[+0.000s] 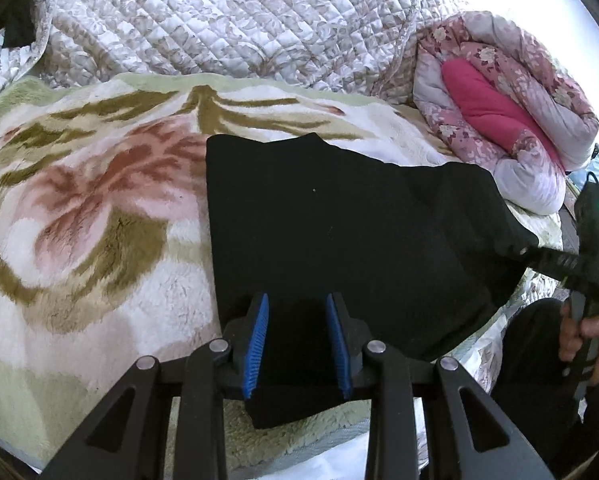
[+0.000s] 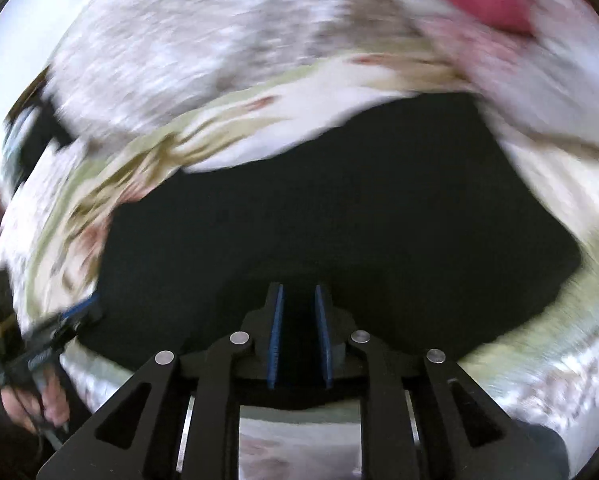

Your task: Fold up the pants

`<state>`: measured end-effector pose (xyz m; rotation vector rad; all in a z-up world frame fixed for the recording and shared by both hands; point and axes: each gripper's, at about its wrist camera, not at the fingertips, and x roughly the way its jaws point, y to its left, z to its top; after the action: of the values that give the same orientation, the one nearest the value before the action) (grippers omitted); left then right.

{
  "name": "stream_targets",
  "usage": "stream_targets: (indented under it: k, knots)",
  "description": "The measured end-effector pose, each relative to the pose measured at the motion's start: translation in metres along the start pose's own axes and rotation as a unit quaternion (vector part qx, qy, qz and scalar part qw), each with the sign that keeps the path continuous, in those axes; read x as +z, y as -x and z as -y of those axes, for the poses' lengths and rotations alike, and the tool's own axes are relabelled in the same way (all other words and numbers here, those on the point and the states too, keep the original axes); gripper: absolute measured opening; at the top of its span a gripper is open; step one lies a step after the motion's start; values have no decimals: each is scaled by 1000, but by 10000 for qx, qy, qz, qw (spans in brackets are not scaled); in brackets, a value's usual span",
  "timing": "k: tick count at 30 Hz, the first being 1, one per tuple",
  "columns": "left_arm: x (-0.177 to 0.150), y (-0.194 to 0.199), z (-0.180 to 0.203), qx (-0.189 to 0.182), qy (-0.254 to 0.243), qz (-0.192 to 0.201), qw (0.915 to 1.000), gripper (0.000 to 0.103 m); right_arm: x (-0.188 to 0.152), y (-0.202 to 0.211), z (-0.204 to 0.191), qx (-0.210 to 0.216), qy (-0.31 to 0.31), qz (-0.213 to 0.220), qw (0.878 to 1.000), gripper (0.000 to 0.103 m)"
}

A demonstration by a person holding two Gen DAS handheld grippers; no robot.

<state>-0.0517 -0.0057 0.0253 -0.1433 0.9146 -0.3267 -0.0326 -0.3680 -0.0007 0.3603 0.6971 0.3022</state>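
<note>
txt: none legible | labels: none | nums: none | right view blurred

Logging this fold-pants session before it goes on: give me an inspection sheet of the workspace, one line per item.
Surface: fleece blanket with a floral print, spread over a bed.
Job's things: black pants, folded to a compact block on the blanket.
Clutter: rolled floral comforter with pink lining beyond the pants.
Grippers: left gripper open, fingers straddling the pants' near edge; right gripper open over the pants, its view motion-blurred.
Cables: a thin black lead on the right gripper's body.
Surroundings: quilted bedspread behind the blanket; bright window glare top right.
</note>
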Motion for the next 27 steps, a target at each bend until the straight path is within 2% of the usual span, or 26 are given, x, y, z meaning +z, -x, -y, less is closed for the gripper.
stream_targets:
  k: [1,3,4,6,8,9,14,17,27]
  knots:
    - [0,0,0,11,-1,-5,10000,32,4,8,7,-146,-180,111,9997,17]
    - [1,1,-1,25,16,-11,10000,32,9,24,17,-551,-295,386,9973,27]
    - [1,2,-2,31,35,-12,10000,32,11,31,23,-560,-442,507,9962,36]
    - [1,4,-3,87,50,-10,9999,32,13,46,39,-325,-909,621,9934,39]
    - [1,6,-3,132,73,-5,9999,32,10,56,47,-283,-1157,694,9905,52]
    - [1,7,-4,141,95,-9,9999,32,8,60,51,-285,-1275,731,9887,54]
    - [2,10,-5,243,168,-16,9996,33,-2,57,77,-321,-2173,437,9746,57]
    - [4,12,-7,291,211,-14,9994,33,-8,46,88,-43,-2594,217,9655,57]
    - [6,11,-5,291,260,-29,9992,33,9,33,87,-119,-2465,482,9679,62]
